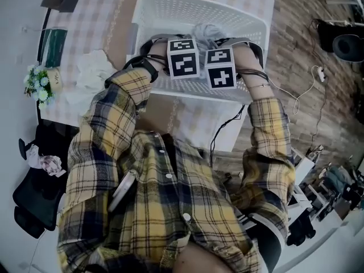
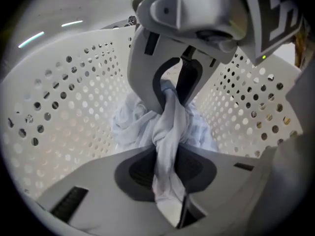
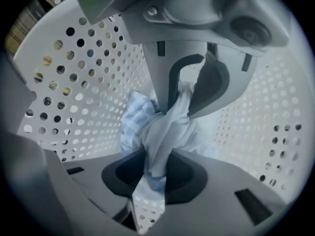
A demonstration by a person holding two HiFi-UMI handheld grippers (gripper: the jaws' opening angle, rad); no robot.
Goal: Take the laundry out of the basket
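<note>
Evidently the job is barely begun: left tongs (image 2: pixel 167 168) and right tongs (image 3: pixel 157 173) each clamp one pale garment (image 2: pixel 130 124) low inside the basket (image 1: pixel 170 16); a white heap (image 1: pixel 91 75) on the desk (image 1: pixel 108 16) may be laundry already out.

We seem to be in a home room: a checked tablecloth (image 1: pixel 108 16) under a white laundry basket (image 1: pixel 187 13), a flower pot (image 1: pixel 40 84) at the table's left edge, cables (image 1: pixel 307 90) across the wood floor (image 1: pixel 290 50).
</note>
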